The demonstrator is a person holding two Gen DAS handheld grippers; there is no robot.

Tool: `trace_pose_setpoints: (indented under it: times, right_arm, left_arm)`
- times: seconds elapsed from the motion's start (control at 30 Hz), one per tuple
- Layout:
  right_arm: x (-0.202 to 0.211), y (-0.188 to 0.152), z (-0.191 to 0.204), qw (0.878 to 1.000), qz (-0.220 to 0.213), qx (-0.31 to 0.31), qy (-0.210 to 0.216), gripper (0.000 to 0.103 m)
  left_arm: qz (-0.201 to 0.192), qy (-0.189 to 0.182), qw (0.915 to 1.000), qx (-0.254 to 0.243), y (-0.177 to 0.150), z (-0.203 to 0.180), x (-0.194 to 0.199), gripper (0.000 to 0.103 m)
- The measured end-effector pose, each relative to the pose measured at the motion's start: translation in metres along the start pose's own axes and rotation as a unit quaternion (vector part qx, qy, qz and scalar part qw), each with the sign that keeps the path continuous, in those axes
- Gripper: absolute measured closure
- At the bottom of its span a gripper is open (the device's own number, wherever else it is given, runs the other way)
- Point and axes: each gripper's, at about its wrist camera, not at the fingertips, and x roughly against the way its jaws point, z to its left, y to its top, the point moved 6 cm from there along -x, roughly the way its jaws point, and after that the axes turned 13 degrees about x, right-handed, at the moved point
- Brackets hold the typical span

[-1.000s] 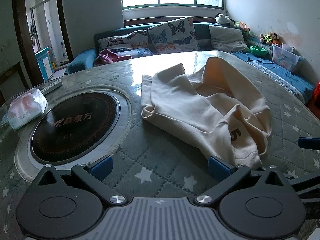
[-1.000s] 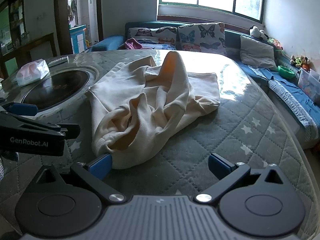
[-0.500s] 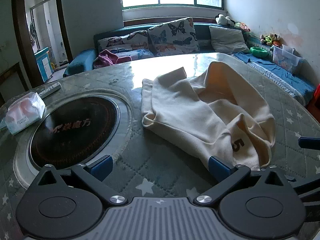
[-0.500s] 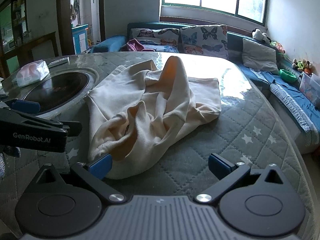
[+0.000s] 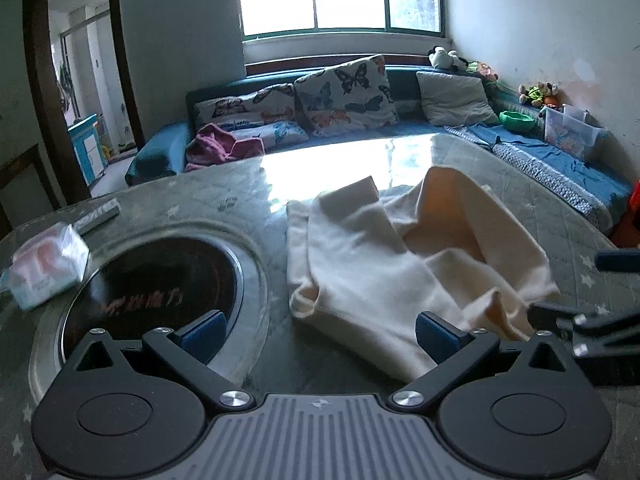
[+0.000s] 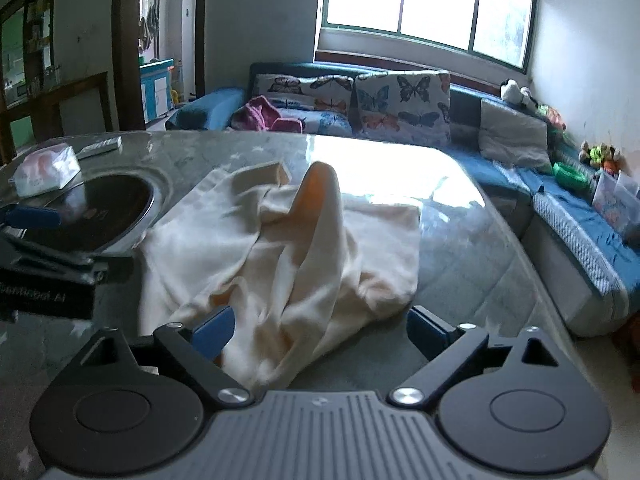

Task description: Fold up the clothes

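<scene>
A crumpled cream garment (image 5: 380, 272) lies on the round table under its quilted star-patterned cover (image 5: 264, 200). My left gripper (image 5: 318, 338) hangs open at the garment's near left edge, and the cloth reaches its right pad. The right wrist view shows the same garment (image 6: 280, 248) with a fold standing up in its middle. My right gripper (image 6: 320, 332) is closing, the garment's near hem lies between its fingers, and the pads do not press on it. Each gripper shows in the other's view: the right one (image 5: 600, 320), the left one (image 6: 40, 240).
A black round hob plate (image 5: 160, 280) is set into the table to the left of the garment. A tissue pack (image 5: 44, 272) and a remote (image 5: 98, 214) lie beyond it. A blue sofa with butterfly cushions (image 5: 344, 96) and a pink garment (image 5: 224, 144) stands behind the table.
Both grippers have moved in on the garment, so it sits lower and larger in both views. Its near hem now lies between the right fingers, which stand slightly narrower. The printed 5 no longer shows.
</scene>
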Motion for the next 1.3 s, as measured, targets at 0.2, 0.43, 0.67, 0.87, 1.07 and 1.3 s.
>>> trace_pose_setpoints:
  times: [0.2, 0.43, 0.67, 0.87, 1.07, 1.3]
  right_arm:
    - [-0.038, 0.031, -0.019, 1.000, 0.001, 0.013, 0.000, 0.020]
    - [-0.093, 0.054, -0.033, 0.999, 0.025, 0.040, 0.002, 0.031]
    - [-0.140, 0.070, -0.036, 0.997, 0.042, 0.065, 0.007, 0.044]
    - [-0.157, 0.077, -0.037, 0.997, 0.035, 0.067, 0.029, 0.080]
    - [-0.136, 0.073, -0.060, 0.999, 0.005, 0.036, 0.006, 0.097]
    - [-0.095, 0.040, -0.099, 0.998, 0.001, -0.017, -0.059, 0.097]
  left_arm:
    - [0.008, -0.010, 0.9999, 0.004, 0.010, -0.002, -0.021, 0.015]
    - [0.021, -0.027, 0.9994, -0.004, 0.020, -0.010, -0.048, 0.016]
    - [0.032, -0.047, 0.9983, -0.013, 0.032, -0.027, -0.078, 0.016]
    - [0.046, -0.065, 0.9968, -0.008, 0.036, -0.039, -0.099, 0.016]
    - [0.053, -0.059, 0.9968, -0.009, 0.035, -0.042, -0.112, 0.016]
    - [0.036, -0.049, 0.9981, -0.008, 0.049, -0.042, -0.124, 0.016]
